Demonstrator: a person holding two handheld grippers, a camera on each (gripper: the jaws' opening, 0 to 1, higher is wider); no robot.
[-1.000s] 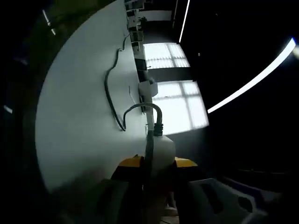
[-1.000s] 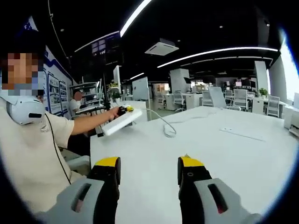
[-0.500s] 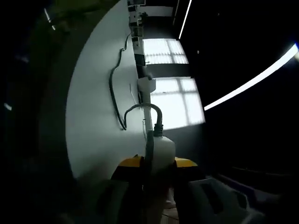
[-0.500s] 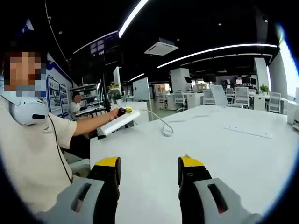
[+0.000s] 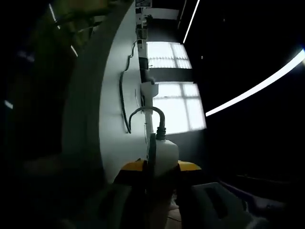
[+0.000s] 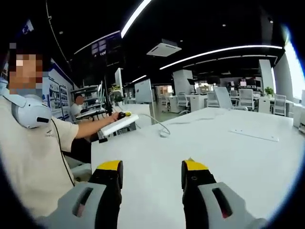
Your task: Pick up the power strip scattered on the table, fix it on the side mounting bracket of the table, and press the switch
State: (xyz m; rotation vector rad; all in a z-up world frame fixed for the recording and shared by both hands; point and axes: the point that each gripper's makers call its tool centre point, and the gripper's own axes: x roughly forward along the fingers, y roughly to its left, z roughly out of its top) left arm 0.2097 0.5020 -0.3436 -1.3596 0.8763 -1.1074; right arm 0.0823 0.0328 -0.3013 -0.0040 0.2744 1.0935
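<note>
**Power strip in the air off the table's corner, other gripper idle**

Biggest thing here is the white table (image 6: 200, 143), a long one running off toward the office desks at the back. In the left gripper view it's rolled way over, so the tabletop (image 5: 112, 119) looks like a wall standing on the left side of the picture.

The person (image 6: 28, 157) is at the table's near-left corner in a light short-sleeved shirt, one arm stretched out.

The power strip (image 6: 119, 125) is out at the end of that arm, held up off the table just past the left edge. It's a long white bar, long axis running roughly level with a slight tilt, the far end a bit higher. Its cord (image 6: 159, 128) leaves that far end, droops onto the table and loops there. In the left gripper view the strip (image 5: 164, 157) is seen end-on, pointing straight away from the camera, the grey cord (image 5: 143, 112) arching out of the top end and trailing along the tabletop.

The left gripper (image 5: 157, 167) has its yellow-tipped jaws clamped on the strip's near end, one each side.

The right gripper (image 6: 152, 172) sits over the table with its jaws spread apart and nothing between them.
</note>
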